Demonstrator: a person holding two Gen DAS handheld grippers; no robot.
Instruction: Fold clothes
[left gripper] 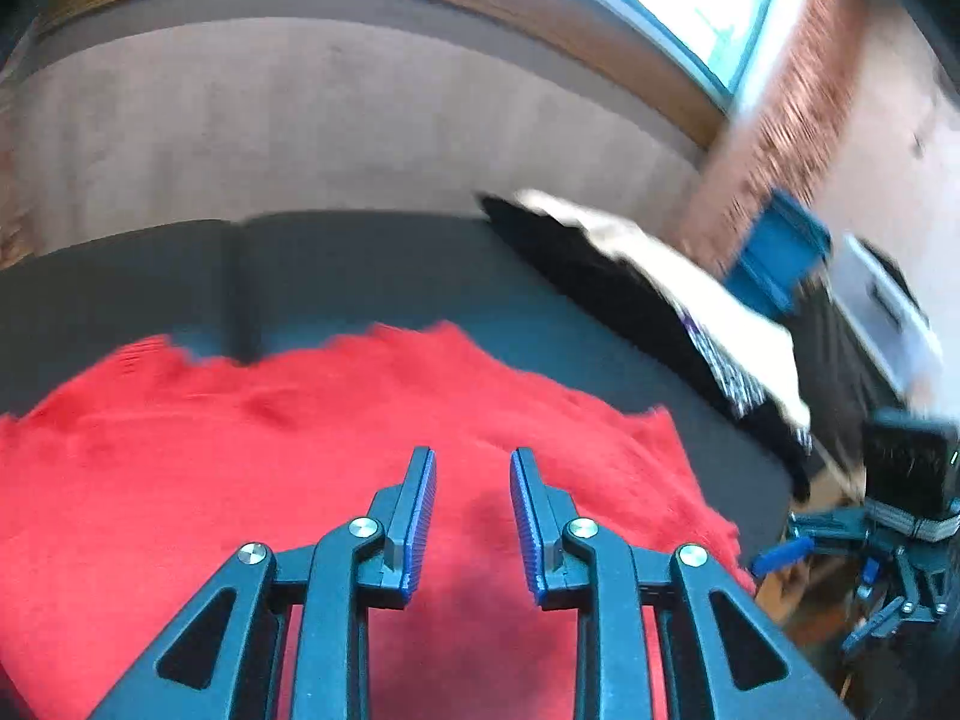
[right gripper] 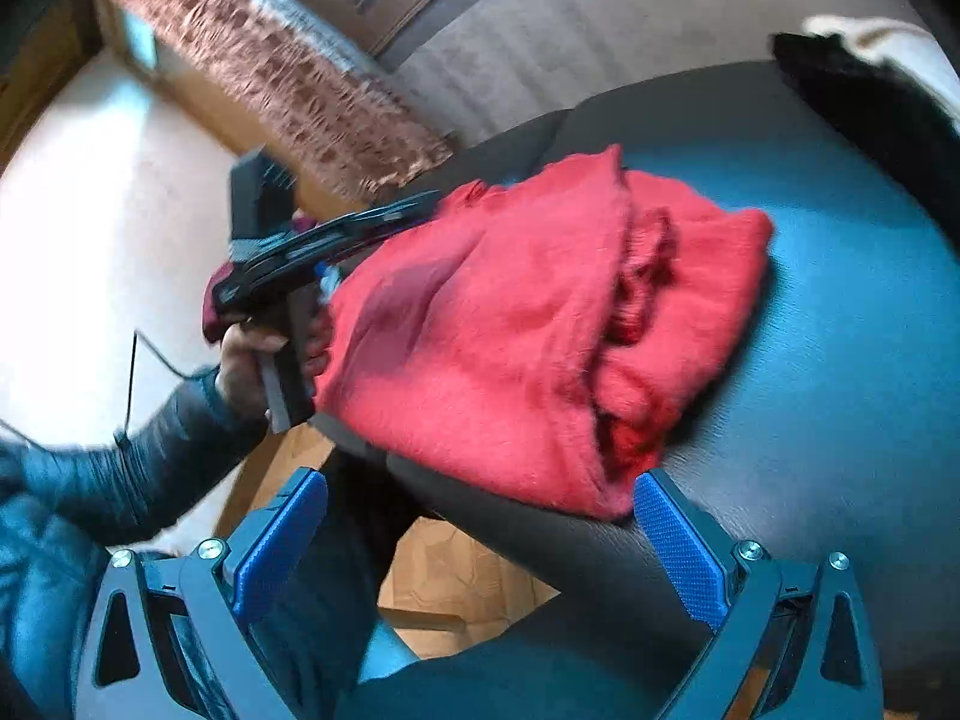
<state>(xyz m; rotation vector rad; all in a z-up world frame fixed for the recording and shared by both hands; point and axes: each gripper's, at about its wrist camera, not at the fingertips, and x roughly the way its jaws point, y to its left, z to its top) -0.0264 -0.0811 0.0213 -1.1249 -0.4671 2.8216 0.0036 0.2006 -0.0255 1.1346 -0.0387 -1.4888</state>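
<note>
Two grippers are seen over a dark sofa seat point(right gripper: 840, 312); the red sweater point(right gripper: 510, 324) lies folded in a heap at the front edge of this seat, partly hanging over it; the left gripper point(left gripper: 473, 516) is above the red cloth with its jaws a little apart and nothing between them; the right gripper point(right gripper: 480, 546) stands wide open and empty at the front edge, just beside the sweater; a black and cream cloth point(left gripper: 648, 300) lies at the far right corner.
</note>
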